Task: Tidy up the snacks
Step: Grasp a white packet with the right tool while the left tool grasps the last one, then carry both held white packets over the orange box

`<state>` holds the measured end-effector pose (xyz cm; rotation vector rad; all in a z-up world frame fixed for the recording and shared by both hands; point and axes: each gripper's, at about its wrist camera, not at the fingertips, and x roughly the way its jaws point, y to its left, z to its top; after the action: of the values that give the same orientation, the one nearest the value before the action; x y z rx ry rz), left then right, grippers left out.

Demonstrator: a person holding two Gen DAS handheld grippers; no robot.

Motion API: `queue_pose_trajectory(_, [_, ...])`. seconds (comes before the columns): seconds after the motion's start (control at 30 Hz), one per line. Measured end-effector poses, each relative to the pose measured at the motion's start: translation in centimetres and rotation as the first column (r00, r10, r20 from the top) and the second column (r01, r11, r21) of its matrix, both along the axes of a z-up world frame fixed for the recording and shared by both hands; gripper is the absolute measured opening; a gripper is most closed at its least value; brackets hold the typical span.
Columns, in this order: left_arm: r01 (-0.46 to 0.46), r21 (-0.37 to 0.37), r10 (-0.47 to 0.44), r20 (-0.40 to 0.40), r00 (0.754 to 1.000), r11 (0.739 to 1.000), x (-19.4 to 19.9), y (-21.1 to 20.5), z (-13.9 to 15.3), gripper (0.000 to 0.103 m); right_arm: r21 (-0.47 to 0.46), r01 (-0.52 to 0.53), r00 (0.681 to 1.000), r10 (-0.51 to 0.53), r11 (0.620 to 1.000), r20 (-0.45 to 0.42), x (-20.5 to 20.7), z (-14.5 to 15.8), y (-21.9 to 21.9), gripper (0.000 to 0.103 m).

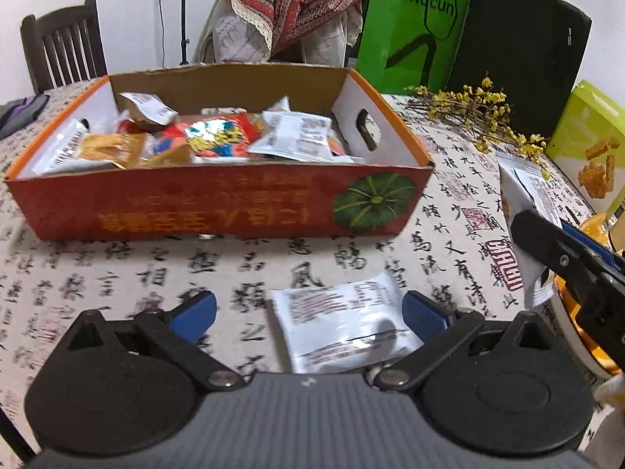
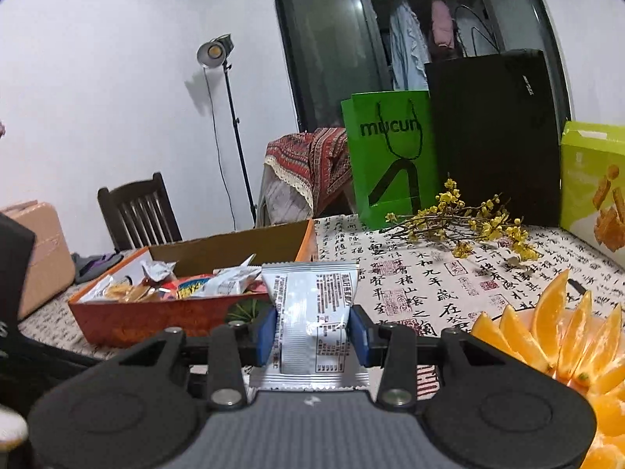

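Note:
An orange cardboard box with several snack packets in it stands on the calligraphy tablecloth; in the right wrist view the box lies left of centre. My left gripper is open, low over the cloth, with a white snack packet lying flat between its blue fingers, untouched. My right gripper is shut on another white snack packet, held upright above the table. From the left wrist view that held packet and the right gripper's dark fingers show at the right edge.
A plate of orange wedges sits close on the right. Yellow flower twigs, a green paper bag, a black bag and a lime snack box line the table's far side. A chair stands behind the box.

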<state>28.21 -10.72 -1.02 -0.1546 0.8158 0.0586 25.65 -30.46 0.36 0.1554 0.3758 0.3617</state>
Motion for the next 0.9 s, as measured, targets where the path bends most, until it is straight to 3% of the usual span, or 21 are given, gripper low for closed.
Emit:
queue_pose_trajectory(0.3, [-0.038,0.001,0.038,-0.018,0.999,0.999,1.0,-1.8,-0.9,0.103,0.042,0.021,1.0,-0.022,0.999,0.013,-0.1,-0.2,-1.0,0.039])
queue_pose_trajectory(0.57, [-0.047,0.088,0.048,-0.009,0.999,0.995,0.3,-2.8,-1.9,0.103,0.048,0.017,1.0,-0.018,0.999,0.012,-0.2,-0.3,-1.0,0.039])
queue_pose_trajectory(0.7, [-0.02,0.115,0.019,0.012,1.0,0.993,-0.3,-3.0,-1.6,0.077,0.044,0.013,1.0,-0.014,0.999,0.016,-0.4,-0.4,-0.9,0.04])
queue_pose_trajectory(0.9, [0.005,0.073,-0.007,0.028,1.0,0.997,-0.8,-2.2,-1.3,0.068,0.033,0.004,1.0,-0.004,0.999,0.016,-0.4,-0.4,-0.7,0.04])
